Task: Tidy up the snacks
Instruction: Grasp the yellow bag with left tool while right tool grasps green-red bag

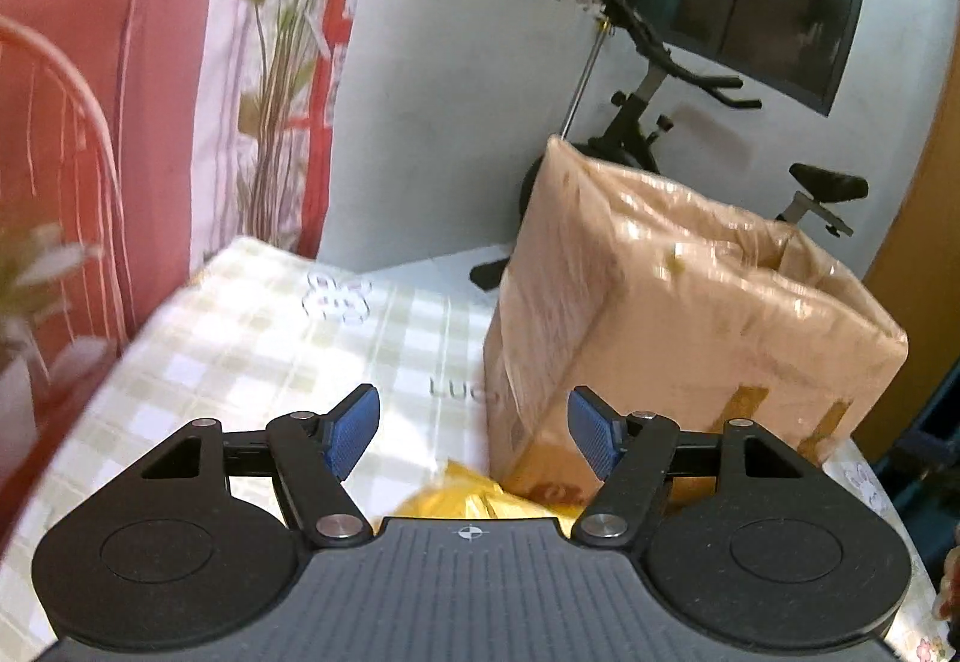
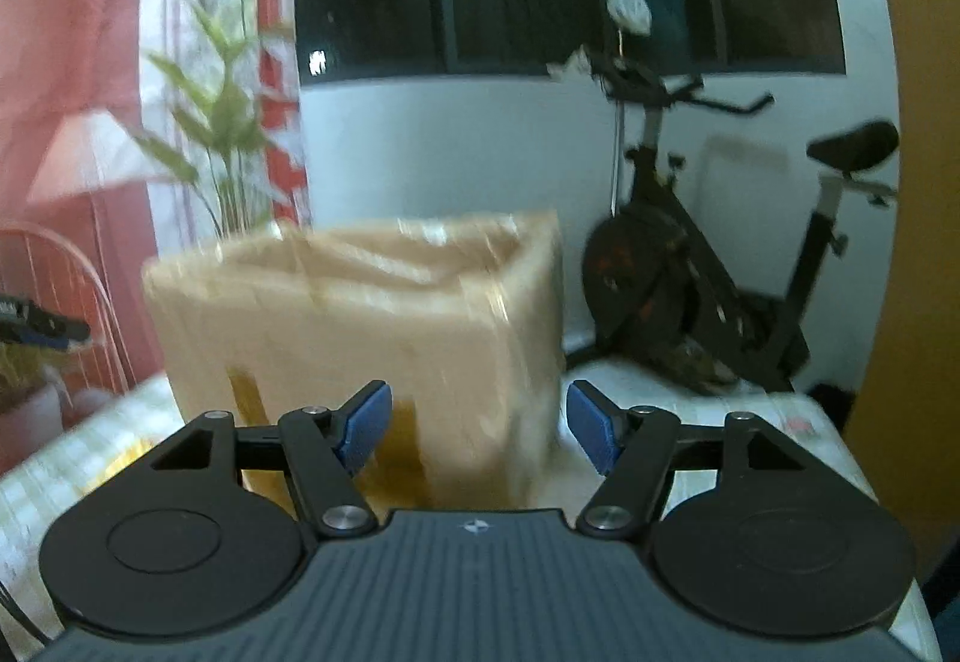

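- Nearest the left wrist camera, the left gripper hangs with its blue pads spread apart and nothing between them.
- Just below and ahead of those fingers lies a yellow snack bag, on the checked tablecloth at the near foot of the cardboard box; most of the bag is hidden behind the gripper body.
- Right gripper: jaws likewise apart, holding nothing, facing the box from the near side.
- Box stands on the table, open at the top and wrapped in glossy clear tape (probably where the snacks are to go). It looks stiff, but the tape would be slippery under the pads.
- My judgement on the bag: light, soft and crinkly, likely air-filled, with crushable contents. A film surface like that can slide in the pads.
- Best hold would be a sealed edge or a gathered fold of film, not the puffed middle; which end is the seal cannot be told from here.
- Both views are blurred, so print on the bag is unreadable.
- Far behind the table stand an exercise bike to the right and a leafy plant to the left, well apart from the work.
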A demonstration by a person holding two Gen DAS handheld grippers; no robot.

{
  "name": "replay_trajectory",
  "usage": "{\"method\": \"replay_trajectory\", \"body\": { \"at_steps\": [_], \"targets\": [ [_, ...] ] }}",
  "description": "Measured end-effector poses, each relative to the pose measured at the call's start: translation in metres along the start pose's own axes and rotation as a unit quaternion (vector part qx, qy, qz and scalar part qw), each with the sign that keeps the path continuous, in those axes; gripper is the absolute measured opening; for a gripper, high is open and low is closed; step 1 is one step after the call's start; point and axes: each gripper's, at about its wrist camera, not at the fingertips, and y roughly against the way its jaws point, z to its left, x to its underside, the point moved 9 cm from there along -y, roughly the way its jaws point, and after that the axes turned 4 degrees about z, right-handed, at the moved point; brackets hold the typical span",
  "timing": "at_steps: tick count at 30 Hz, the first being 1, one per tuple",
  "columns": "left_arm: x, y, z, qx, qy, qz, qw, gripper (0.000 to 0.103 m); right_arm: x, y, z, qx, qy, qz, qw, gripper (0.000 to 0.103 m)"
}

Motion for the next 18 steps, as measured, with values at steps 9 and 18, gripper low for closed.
{"method": "replay_trajectory", "body": {
  "at_steps": [9, 18],
  "targets": [
    [0.018, -0.010, -0.001, -0.010, -0.016, 0.022, 0.9996, 0.072, 0.074, -0.035, -0.017, 0.032, 0.007, 0.109, 0.994, 0.085],
    [0.027, -0.014, -0.004, -0.016, -0.020, 0.029, 0.9992, 0.072, 0.097, -0.046, 0.005, 0.041, 0.106, 0.144, 0.983, 0.096]
  ]
}}
